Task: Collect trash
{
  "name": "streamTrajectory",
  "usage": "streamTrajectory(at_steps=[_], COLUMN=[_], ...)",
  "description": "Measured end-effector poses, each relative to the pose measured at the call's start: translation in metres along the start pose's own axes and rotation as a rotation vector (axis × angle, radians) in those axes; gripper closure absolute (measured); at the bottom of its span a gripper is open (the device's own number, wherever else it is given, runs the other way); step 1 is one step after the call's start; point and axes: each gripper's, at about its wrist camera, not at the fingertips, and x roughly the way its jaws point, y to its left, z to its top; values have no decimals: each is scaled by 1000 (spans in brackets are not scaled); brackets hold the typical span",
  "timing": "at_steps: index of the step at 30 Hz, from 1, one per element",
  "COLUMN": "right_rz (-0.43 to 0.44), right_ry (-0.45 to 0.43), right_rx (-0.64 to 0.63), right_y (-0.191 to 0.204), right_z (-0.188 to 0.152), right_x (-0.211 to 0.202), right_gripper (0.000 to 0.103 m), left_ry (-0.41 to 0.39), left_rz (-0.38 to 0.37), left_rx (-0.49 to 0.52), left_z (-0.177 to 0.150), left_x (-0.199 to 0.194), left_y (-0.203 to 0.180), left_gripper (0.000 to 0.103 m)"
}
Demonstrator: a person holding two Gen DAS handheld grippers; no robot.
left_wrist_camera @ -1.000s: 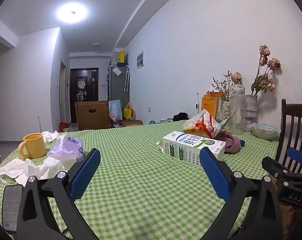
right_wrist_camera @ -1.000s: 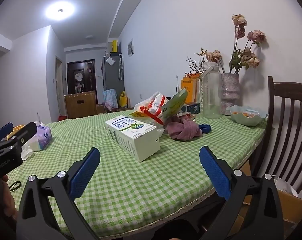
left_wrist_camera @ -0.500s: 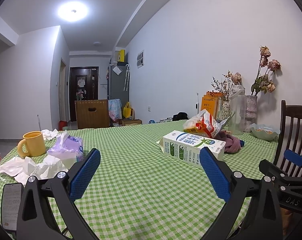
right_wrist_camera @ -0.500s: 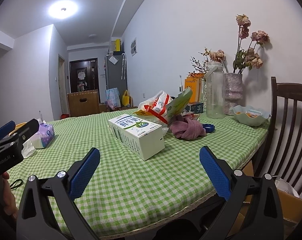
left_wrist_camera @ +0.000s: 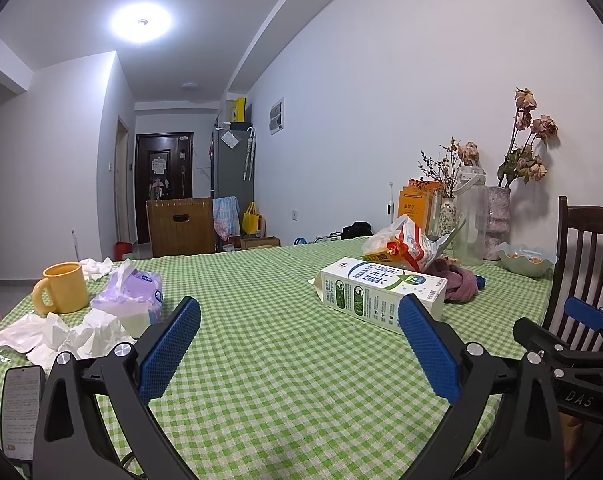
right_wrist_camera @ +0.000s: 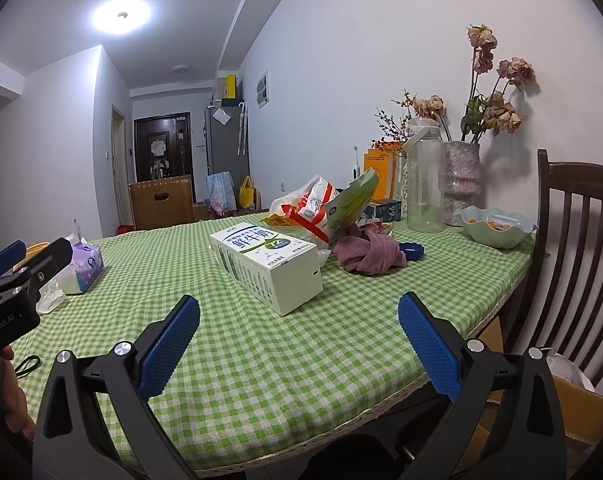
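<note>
A white and green milk carton lies on its side on the green checked tablecloth. Behind it rests a crumpled red and white plastic bag. Crumpled white tissues lie at the left near a purple tissue pack. My left gripper hangs open over the near table edge, nothing between its fingers. My right gripper is open too, short of the carton, holding nothing.
A yellow mug and a phone are at the left. A mauve cloth, blue cap, clear jar, vase and bowl crowd the right side. A wooden chair stands at the right.
Both grippers have drifted slightly; the left view has pulled back a little, bringing the phone more into sight. Nothing was taken hold of.
</note>
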Motion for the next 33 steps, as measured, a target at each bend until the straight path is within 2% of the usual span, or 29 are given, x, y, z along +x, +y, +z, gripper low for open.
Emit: streamTrajectory(at_steps=[33], right_rz=[-15], right_ry=[13], right_rx=[15], right_y=[-2], right_z=[-3], right_x=[0], right_gripper=[7], left_ry=[15], left_rz=[-1], left_rx=[10], left_z=[-6], left_x=[3], left_y=[-3], left_gripper=[7])
